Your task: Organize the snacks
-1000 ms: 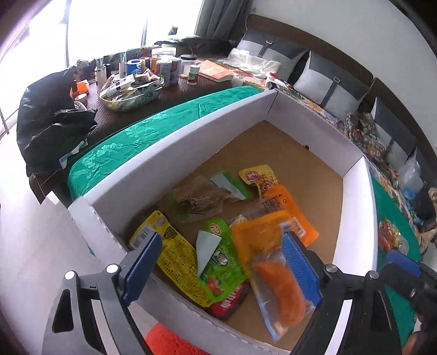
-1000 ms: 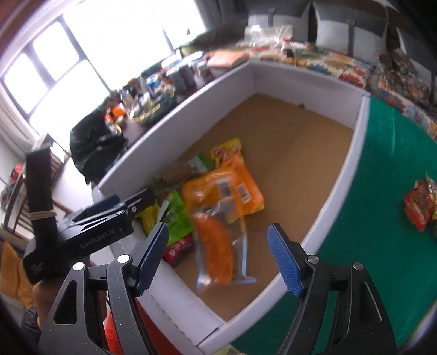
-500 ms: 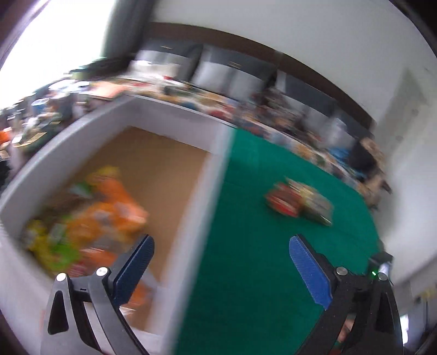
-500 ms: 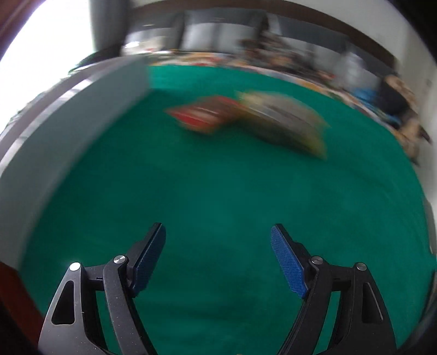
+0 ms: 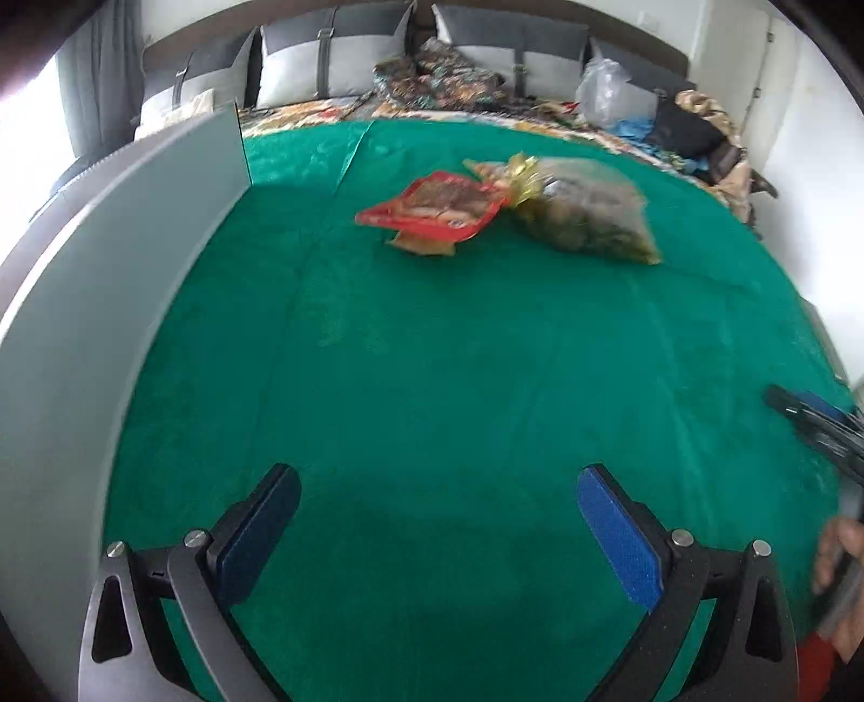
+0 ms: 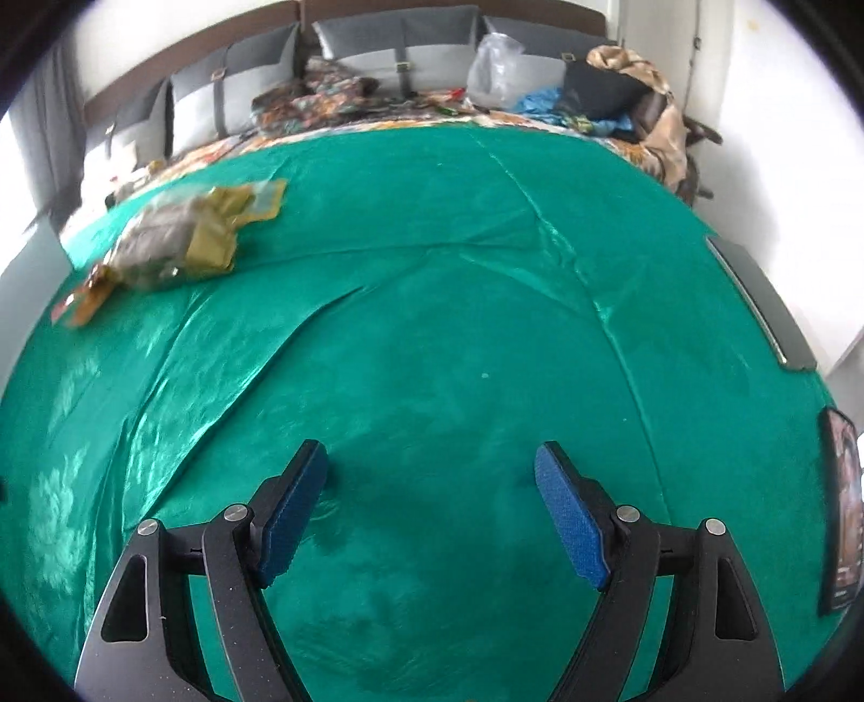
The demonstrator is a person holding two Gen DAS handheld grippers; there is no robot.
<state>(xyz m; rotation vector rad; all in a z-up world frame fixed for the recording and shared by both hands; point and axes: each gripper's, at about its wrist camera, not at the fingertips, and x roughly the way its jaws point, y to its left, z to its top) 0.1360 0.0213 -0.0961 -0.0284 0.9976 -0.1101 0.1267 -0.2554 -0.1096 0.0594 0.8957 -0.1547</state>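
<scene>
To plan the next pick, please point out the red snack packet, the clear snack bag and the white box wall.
red snack packet (image 5: 432,211), left wrist view, packet middle
clear snack bag (image 5: 586,216), left wrist view, bag middle
white box wall (image 5: 108,281), left wrist view, outer face

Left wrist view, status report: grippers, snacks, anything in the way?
Left gripper open, empty; right gripper open, empty. Red pack and clear bag touching on green cloth, outside the box wall. Path clear.

A bed spread with a green cloth carries everything here. Far across it lie a red snack packet and a clear bag of brownish snacks, touching each other. A white box wall stands on the cloth along one side. Grey cushions and rumpled patterned fabric line the head end.
</scene>
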